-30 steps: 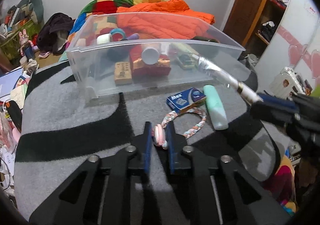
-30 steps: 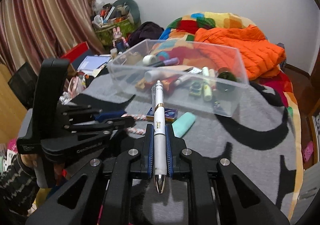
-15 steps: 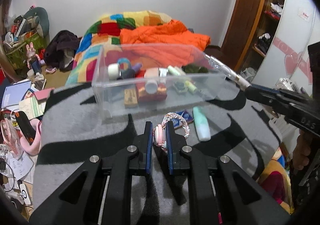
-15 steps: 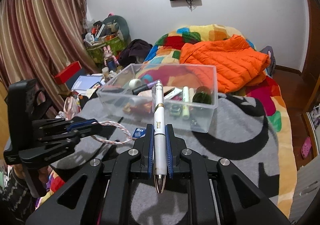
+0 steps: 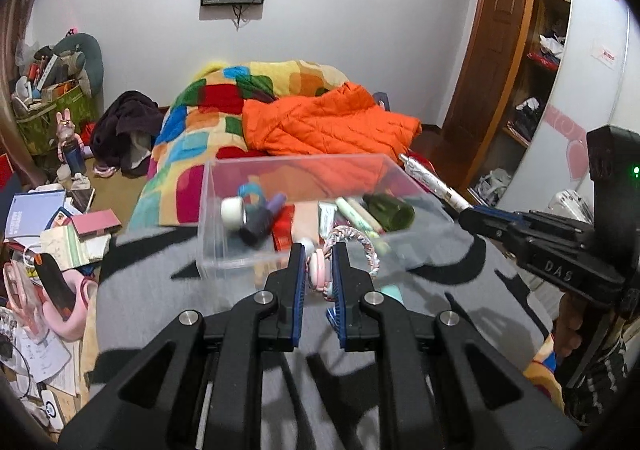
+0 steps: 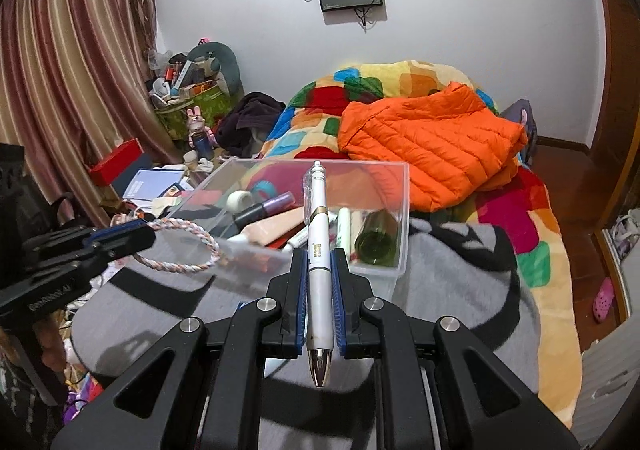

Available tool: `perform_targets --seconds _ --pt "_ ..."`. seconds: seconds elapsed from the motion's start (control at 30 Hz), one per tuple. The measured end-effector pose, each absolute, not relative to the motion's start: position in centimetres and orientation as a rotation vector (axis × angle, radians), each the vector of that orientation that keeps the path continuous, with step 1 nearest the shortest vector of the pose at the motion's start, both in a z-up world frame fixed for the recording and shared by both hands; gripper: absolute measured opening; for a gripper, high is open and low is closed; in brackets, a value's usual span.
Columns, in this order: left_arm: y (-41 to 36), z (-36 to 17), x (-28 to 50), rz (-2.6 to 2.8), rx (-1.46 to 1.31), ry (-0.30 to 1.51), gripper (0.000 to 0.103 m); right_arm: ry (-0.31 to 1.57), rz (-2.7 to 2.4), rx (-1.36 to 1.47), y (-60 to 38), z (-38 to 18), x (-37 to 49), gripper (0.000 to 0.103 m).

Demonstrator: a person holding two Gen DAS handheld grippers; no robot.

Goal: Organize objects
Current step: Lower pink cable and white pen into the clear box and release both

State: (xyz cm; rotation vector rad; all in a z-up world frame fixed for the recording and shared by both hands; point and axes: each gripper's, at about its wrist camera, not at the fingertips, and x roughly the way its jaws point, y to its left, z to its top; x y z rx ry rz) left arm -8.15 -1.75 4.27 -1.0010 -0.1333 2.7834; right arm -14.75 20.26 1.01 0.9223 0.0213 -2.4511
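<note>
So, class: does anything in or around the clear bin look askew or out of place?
Yes. The green bottle lies on its side inside the clear bin, not upright. A pink slipper sits alone on the floor beside the bed, with no partner in view.

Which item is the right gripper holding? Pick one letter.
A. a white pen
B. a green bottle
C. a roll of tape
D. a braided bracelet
A: the right gripper is shut on the white pen, which lies along its fingers; the braided bracelet hangs from the left gripper.
</note>
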Motion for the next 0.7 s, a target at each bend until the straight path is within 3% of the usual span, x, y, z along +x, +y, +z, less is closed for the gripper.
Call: perform_targets --seconds 0.7 --pt "-4.8 1.7 -15.9 2.804 -1.152 -0.227 0.012 0.134 -2.329 1.001 14.8 -0.3 -22.3 0.010"
